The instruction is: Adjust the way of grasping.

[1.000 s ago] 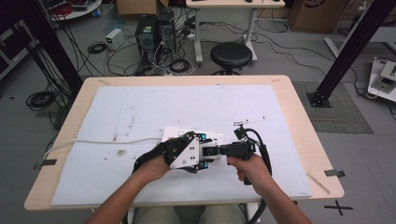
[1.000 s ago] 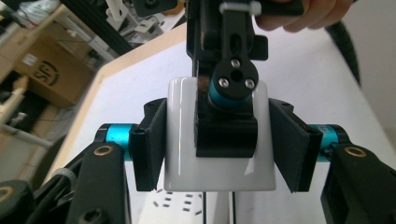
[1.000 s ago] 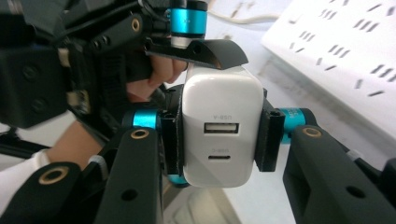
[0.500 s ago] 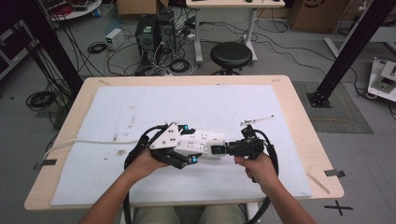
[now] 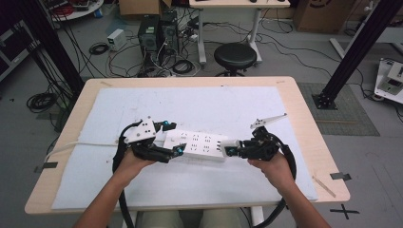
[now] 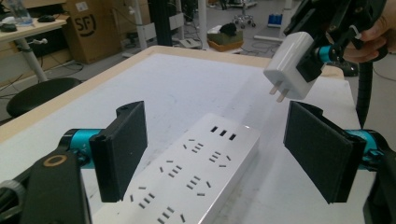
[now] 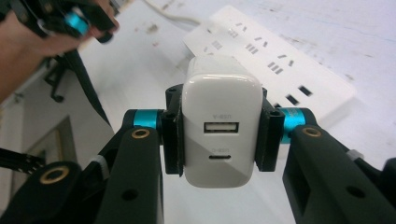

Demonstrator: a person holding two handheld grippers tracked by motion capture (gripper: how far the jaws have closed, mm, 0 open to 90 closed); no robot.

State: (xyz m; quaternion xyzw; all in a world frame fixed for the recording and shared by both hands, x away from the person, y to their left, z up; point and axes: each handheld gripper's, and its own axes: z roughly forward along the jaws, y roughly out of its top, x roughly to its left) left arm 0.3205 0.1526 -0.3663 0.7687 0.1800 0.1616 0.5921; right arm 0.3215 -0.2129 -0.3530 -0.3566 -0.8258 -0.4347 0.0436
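Observation:
A white power strip (image 5: 199,145) lies flat on the white mat, and its sockets face up in the left gripper view (image 6: 187,182). My left gripper (image 5: 173,137) straddles the strip's left end. Its jaws have just been opening and stand wide apart (image 6: 217,130), with the strip low between them and the pads clear of it. My right gripper (image 5: 233,149) is shut on a white USB charger (image 5: 227,145) just off the strip's right end. The charger (image 6: 289,67) hangs above the table with its two prongs bare. Its ports face the camera (image 7: 222,126) in the right gripper view.
The strip's white cable (image 5: 81,144) runs left across the mat to the table's edge. The mat (image 5: 199,102) covers most of the wooden table (image 5: 304,114). A black stool (image 5: 234,56) and cables are on the floor beyond the far edge.
The left gripper slid left along the strip and its jaws opened. The right gripper moved right and slightly up, carrying the charger away from the strip.

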